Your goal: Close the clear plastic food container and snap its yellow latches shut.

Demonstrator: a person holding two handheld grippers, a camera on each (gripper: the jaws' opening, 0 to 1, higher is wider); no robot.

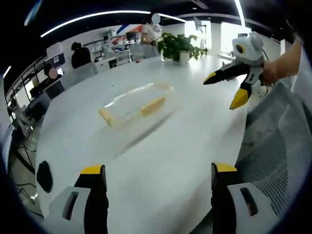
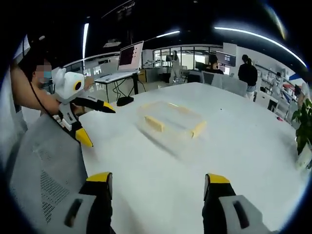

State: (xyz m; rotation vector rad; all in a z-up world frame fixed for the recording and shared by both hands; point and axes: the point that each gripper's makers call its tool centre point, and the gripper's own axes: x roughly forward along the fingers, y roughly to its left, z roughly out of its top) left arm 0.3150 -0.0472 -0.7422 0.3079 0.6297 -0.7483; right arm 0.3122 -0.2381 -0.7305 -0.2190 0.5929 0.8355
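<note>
Container: the clear plastic food container [image 1: 138,103] lies on the white tabletop [image 1: 161,161], well in from the edges, roughly at its middle; in the right gripper view the same container [image 2: 171,120] sits ahead of the jaws, well apart from them.
Latches: yellow latches [image 1: 153,106] show along the container's sides; one on the long side and one at the short end in the left gripper view, two in the right gripper view [image 2: 155,123]. Blur hides whether they are snapped down.
Lid: cannot tell whether it is seated or apart from the base.
Left gripper: the left gripper [image 1: 158,183] hangs over the near edge of the tabletop, jaws spread wide, nothing between them; in the right gripper view it [image 2: 95,122] is held in a hand above a mesh chair back [image 2: 44,170], jaws wide apart.
Right gripper: the right gripper [image 2: 158,187] has its jaws spread wide and empty over the tabletop's near part; in the left gripper view it [image 1: 224,89] floats above the tabletop's right edge, jaws parted.
Far edge: a potted plant [image 1: 178,47] stands near the tabletop's far edge.
Background: desks, monitors and people standing beyond the tabletop.
</note>
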